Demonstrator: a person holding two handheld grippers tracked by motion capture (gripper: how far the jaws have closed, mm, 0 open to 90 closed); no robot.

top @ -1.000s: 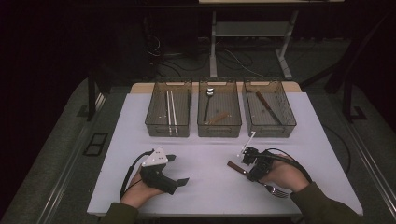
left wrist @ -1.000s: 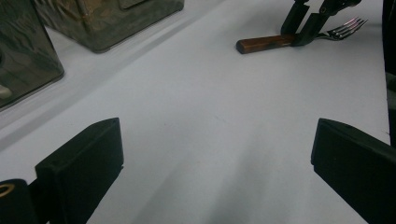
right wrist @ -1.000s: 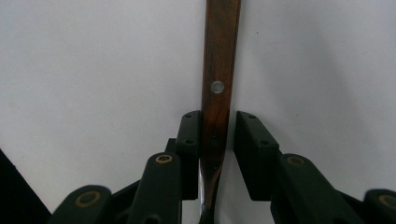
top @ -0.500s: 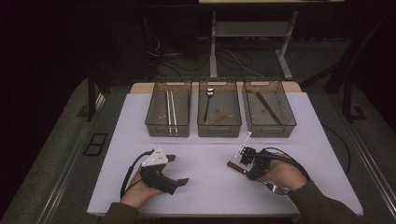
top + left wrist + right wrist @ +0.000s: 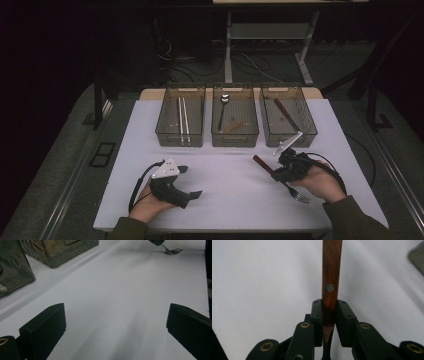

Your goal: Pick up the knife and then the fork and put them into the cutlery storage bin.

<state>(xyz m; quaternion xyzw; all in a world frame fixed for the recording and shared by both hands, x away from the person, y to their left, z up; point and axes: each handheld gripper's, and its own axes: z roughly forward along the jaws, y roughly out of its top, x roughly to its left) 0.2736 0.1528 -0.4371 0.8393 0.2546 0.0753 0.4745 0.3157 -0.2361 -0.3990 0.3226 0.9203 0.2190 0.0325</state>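
right jaws: just closed further, pads clamped on the fork [image 5: 331,277] at the base of its handle
left jaws: wide apart, nothing between, over the bare table [image 5: 120,297]
right gripper view: red-brown wood handle with a metal rivet
high view: right gripper [image 5: 274,168] holds the fork above the table in front of the bins [image 5: 234,122], tines [image 5: 301,197] by the hand; left gripper [image 5: 186,181] well apart
left gripper view: tines [image 5: 173,250] far off
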